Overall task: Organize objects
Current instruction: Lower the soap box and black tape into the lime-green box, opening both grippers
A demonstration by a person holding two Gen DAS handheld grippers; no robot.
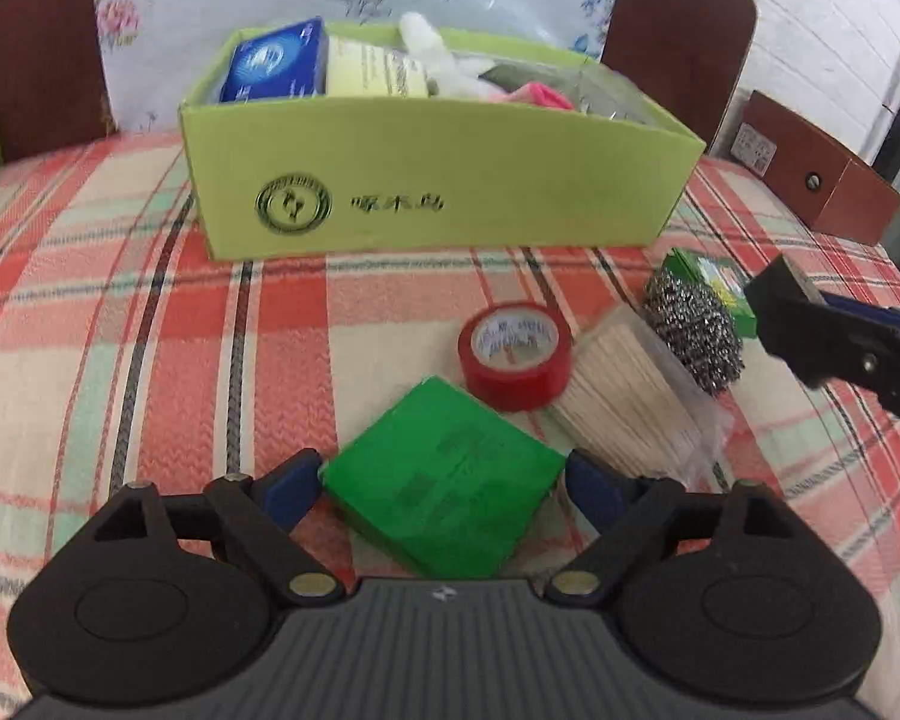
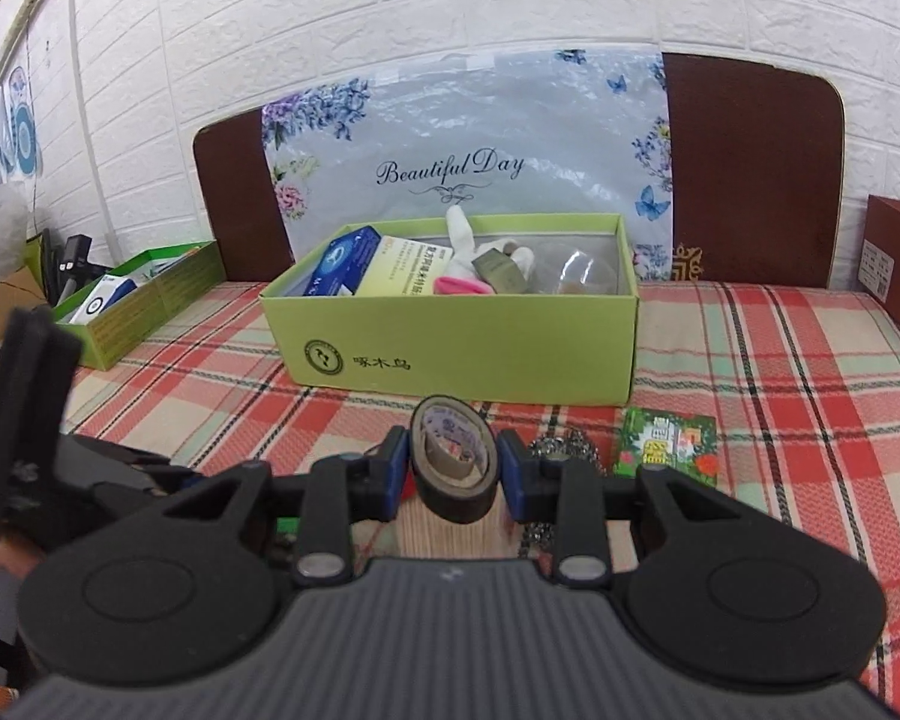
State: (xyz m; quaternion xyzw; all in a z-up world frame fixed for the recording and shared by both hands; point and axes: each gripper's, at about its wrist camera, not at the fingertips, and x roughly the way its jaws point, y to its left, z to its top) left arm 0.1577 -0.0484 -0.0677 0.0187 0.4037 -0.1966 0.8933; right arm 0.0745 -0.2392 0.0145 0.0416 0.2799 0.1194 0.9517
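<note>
Black tape roll [image 2: 453,461] sits clamped upright in the right tool [image 2: 453,468]; left tool [image 1: 444,480] spread around a green packet [image 1: 444,492].

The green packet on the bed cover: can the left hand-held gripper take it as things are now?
Probably yes. The left hand-held gripper stands open with the green packet between its fingers, nothing lying over it.
</note>
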